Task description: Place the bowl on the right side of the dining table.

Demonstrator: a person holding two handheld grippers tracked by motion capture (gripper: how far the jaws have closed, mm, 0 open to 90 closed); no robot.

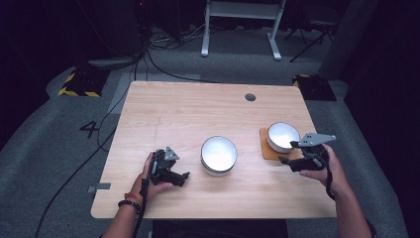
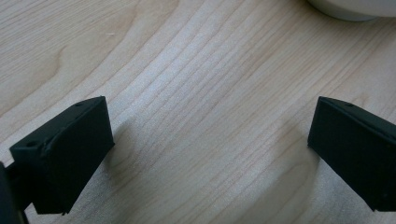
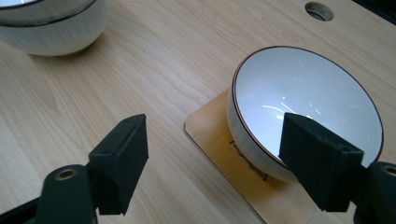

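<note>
I judge I am lining up on the small white bowl (image 3: pixel 306 109), right of centre in the right gripper view, sitting on a thin wooden coaster (image 3: pixel 219 140). My right tongs (image 3: pixel 226 163) are spread, one jaw over its near rim. Next I should close on that rim. The bowl is glossy with a dark edge. My left tongs (image 2: pixel 210 154) are spread above bare desk (image 2: pixel 187 70), the larger bowl (image 1: pixel 218 154) nearby.

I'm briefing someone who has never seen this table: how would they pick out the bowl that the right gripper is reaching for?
Start at the wooden table and go to its right side, where a thin brown mat lies. The white bowl sits on that mat, just ahead of the right gripper. Unlike the other bowl, mid-table on bare wood, it has a mat under it.
</note>
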